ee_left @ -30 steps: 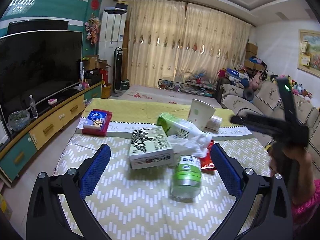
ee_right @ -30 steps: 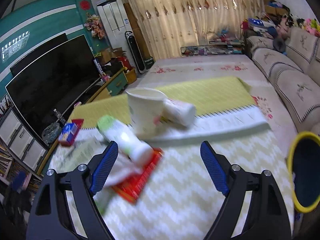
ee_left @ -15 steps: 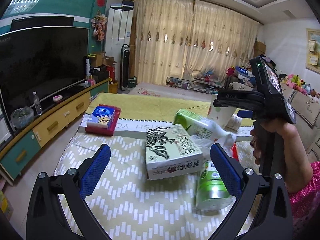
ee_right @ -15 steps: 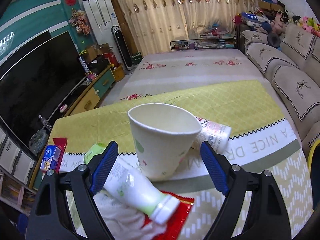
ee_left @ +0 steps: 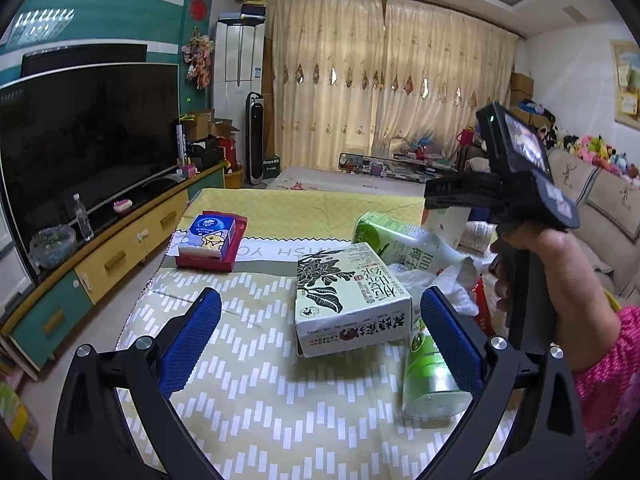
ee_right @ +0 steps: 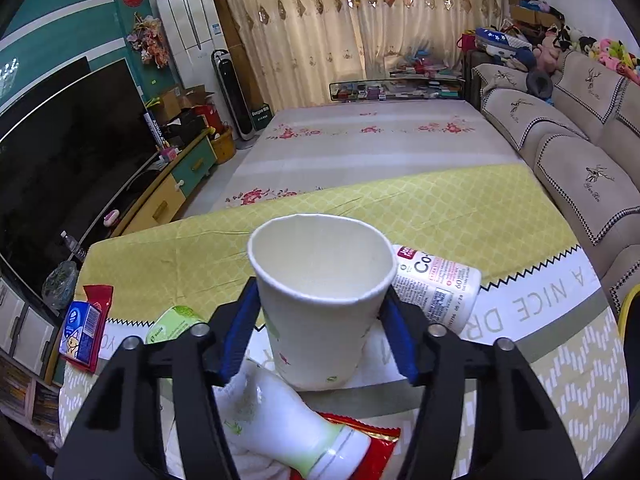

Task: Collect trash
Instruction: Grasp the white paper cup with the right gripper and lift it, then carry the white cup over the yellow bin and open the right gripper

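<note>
A white paper cup (ee_right: 320, 304) stands upright on the table, and my right gripper (ee_right: 320, 332) has its blue pads against both sides of it. A green-and-white bottle (ee_right: 280, 416) lies below it on a red wrapper (ee_right: 376, 440) and white tissue. A white tube (ee_right: 436, 284) lies behind the cup. In the left wrist view my left gripper (ee_left: 320, 336) is open and empty above the table. A white drink carton (ee_left: 348, 300) lies between its fingers, and a green can (ee_left: 428, 376) lies by the right finger (ee_left: 452, 340). The right gripper's handle (ee_left: 520, 208) shows at the right.
A blue tissue pack on a red packet (ee_left: 210, 240) lies at the table's left side. A TV (ee_left: 80, 140) on a low cabinet stands left of the table. A sofa (ee_right: 568, 152) runs along the right. A yellow-rimmed bin edge (ee_right: 628, 312) shows at far right.
My right gripper has moved in around the paper cup and closed its pads onto it. My left gripper has shifted slightly left and stays open.
</note>
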Available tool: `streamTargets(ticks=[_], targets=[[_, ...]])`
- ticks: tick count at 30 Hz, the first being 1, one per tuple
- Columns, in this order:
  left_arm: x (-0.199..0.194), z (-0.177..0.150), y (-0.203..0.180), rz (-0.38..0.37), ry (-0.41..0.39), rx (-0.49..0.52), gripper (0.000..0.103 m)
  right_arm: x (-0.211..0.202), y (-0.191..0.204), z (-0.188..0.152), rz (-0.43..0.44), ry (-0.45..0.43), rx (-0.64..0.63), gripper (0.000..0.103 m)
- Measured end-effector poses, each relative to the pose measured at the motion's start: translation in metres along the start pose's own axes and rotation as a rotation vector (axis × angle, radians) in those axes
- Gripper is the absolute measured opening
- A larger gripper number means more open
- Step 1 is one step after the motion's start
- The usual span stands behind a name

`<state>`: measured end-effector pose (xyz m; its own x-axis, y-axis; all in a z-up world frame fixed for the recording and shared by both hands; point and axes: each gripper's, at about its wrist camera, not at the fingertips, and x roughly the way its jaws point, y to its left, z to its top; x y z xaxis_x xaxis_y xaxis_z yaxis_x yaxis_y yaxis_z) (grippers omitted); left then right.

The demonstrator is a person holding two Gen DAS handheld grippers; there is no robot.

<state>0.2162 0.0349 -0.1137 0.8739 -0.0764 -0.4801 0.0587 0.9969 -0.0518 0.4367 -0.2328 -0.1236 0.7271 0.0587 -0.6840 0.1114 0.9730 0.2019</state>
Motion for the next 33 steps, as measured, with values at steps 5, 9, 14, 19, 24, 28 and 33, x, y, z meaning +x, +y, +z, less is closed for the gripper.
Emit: streamTargets(ticks=[5, 9, 14, 19, 24, 28, 33], targets=[[0.001, -0.003, -0.004, -0.01, 0.004, 0.023, 0.098, -0.033, -0.01, -0.002, 0.046, -0.039, 0.015, 0.054], [0.0, -0.004, -0.009, -0.013, -0.003, 0.043, 0.098, -0.07, -0.022, -0.001, 0.08, -0.086, 0.012, 0.054], [-0.003, -0.004, -0.009, -0.027, -0.009, 0.04, 0.098, -0.12, -0.051, -0.013, 0.106, -0.13, 0.011, 0.055], [-0.005, -0.004, -0.007, -0.037, -0.013, 0.028, 0.098, -0.17, -0.11, -0.033, 0.04, -0.202, 0.061, 0.058], [-0.006, -0.004, -0.007, -0.05, -0.019, 0.023, 0.098, -0.199, -0.19, -0.052, -0.183, -0.251, 0.148, 0.061], [-0.007, -0.003, -0.007, -0.076, -0.02, 0.022, 0.098, -0.19, -0.269, -0.07, -0.371, -0.198, 0.255, 0.061], [-0.01, -0.002, -0.008, -0.141, -0.031, 0.007, 0.098, -0.175, -0.337, -0.088, -0.495, -0.158, 0.374, 0.062]])
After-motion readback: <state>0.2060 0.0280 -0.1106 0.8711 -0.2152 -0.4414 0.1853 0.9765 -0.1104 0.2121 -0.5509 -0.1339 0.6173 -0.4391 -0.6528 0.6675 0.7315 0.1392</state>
